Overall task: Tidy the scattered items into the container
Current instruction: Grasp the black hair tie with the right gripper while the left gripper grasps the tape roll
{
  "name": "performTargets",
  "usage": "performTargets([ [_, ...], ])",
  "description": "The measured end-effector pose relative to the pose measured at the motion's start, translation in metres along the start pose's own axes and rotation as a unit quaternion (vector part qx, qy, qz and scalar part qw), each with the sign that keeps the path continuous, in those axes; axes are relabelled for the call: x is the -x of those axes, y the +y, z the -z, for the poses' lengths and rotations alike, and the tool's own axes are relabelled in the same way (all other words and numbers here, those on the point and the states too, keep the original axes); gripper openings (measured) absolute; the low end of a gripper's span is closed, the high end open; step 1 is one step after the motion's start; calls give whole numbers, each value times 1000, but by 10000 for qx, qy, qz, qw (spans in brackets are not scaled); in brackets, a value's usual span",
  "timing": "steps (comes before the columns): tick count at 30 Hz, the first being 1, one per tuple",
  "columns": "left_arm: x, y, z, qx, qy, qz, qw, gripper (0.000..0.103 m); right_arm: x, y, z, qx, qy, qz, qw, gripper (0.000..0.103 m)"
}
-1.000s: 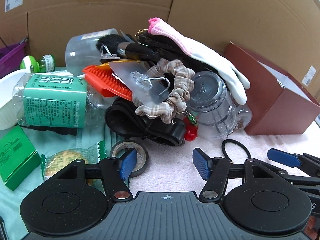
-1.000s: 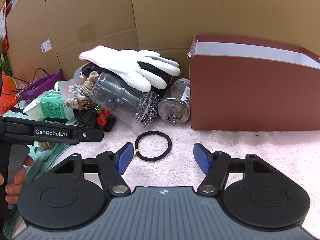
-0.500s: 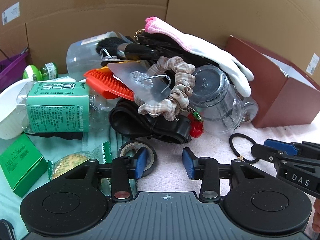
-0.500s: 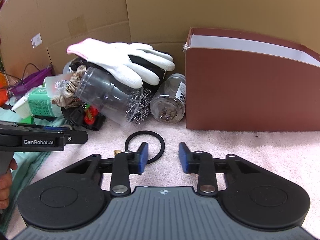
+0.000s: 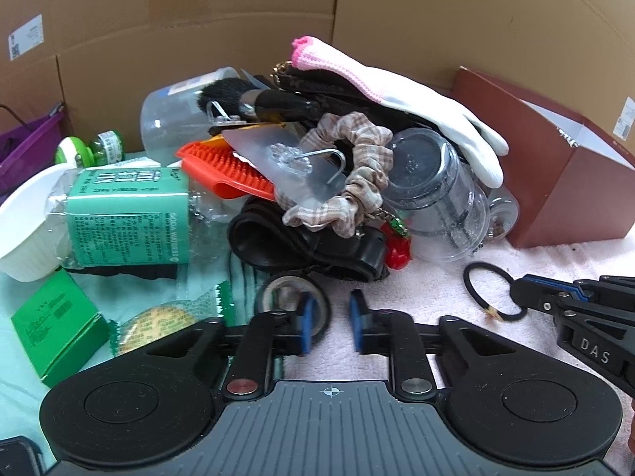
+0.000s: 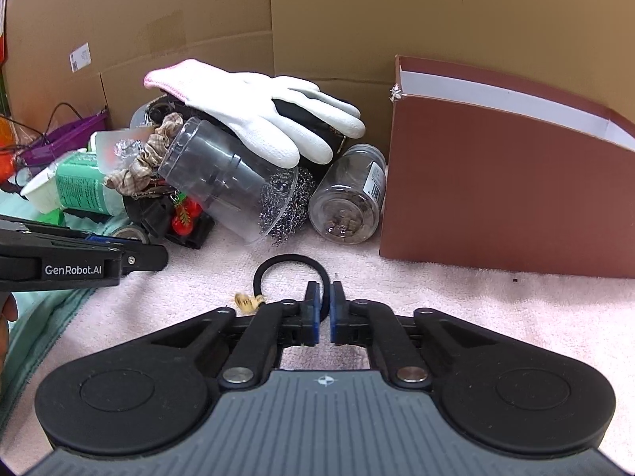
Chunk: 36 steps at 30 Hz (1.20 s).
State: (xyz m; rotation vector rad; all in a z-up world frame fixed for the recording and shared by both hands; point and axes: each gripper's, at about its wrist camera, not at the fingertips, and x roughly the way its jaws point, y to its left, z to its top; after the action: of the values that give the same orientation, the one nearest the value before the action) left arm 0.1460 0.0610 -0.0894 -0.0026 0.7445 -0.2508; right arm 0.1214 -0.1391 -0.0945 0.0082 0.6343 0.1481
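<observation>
Cardboard walls back a pink towel crowded with clutter. Nearest the right gripper (image 6: pixel 323 313) lies a black hair tie (image 6: pixel 291 265), its near arc pinched between the closed blue pads. The left gripper (image 5: pixel 329 325) is nearly closed around the rim of a tape roll (image 5: pixel 291 297); whether its pads press the tape I cannot tell. To the right stands the brown box (image 6: pixel 504 198), the likely container. Risk: the thin, stretchy band may slip free on lifting. Legible writing: "GenRobot.AI", "DAS", and "SODA WATER" on the green-labelled bottle (image 5: pixel 123 218).
</observation>
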Motion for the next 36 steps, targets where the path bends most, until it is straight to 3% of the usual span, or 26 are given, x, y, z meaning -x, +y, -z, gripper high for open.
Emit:
performTargets([
  [11,23,-12,9,-217,119,213,9995,4,22,-5,4,-125,16,-175,9998,4],
  [20,43,-45,21,-754,200,575,9953,4,42,-8,14,50,77,-202,9998,4],
  [21,40,-47,21,-769,234,555,9952,9,42,-10,16,28,103,-198,9997,4],
  [22,38,-49,22,-767,258,524,9953,27,42,-11,17,-1,134,-201,9997,4],
  [23,36,-49,23,-751,285,514,9954,30,41,-13,18,-45,157,-204,9997,4],
  [30,32,-51,25,-824,353,531,9946,35,37,-18,21,-170,214,-250,9993,6],
  [34,32,-55,26,-990,348,482,9933,26,35,-15,22,-76,170,-209,9996,6],
  [36,31,-55,27,-1024,326,494,9930,31,34,-15,21,-48,173,-191,9997,6],
])
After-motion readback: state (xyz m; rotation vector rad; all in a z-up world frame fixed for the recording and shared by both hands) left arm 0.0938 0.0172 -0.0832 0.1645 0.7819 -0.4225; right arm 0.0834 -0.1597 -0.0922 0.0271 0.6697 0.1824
